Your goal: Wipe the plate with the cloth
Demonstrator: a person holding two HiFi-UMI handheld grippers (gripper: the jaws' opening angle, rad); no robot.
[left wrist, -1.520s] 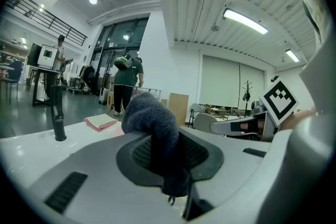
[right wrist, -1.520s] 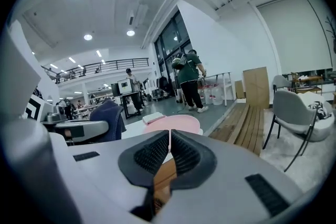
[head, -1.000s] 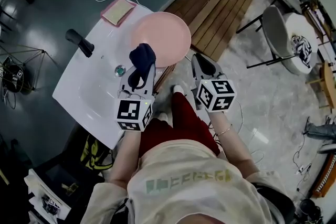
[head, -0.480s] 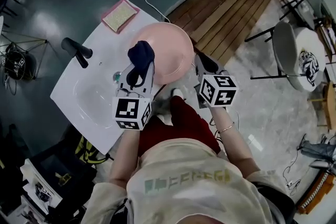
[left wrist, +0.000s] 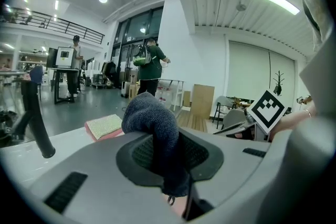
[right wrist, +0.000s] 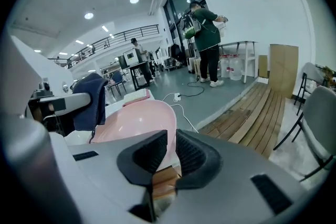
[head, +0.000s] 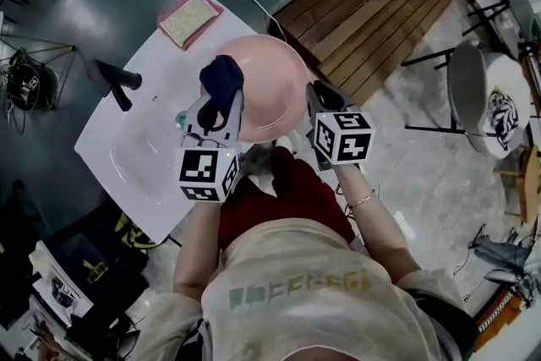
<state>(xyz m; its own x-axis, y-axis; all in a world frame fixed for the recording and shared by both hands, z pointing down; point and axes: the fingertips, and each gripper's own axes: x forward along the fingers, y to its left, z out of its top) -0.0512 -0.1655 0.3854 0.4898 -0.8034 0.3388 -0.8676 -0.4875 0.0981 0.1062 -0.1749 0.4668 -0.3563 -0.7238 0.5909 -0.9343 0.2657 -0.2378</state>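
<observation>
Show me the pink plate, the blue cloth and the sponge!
pink plate (head: 275, 93): head view, bare inside of the plate.
blue cloth (left wrist: 152, 118): left gripper view, bunched top of the cloth.
sponge (head: 189, 15): head view, middle of its pale top.

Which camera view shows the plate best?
The head view: the plate shows almost whole from above. The right gripper view shows it side-on, rim in the claw. In the left gripper view the cloth mostly hides it.

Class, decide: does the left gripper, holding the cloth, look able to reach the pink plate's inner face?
Probably yes. The left gripper holds the cloth right at the plate, whose face is bare; the right gripper clamps only its near rim.
</observation>
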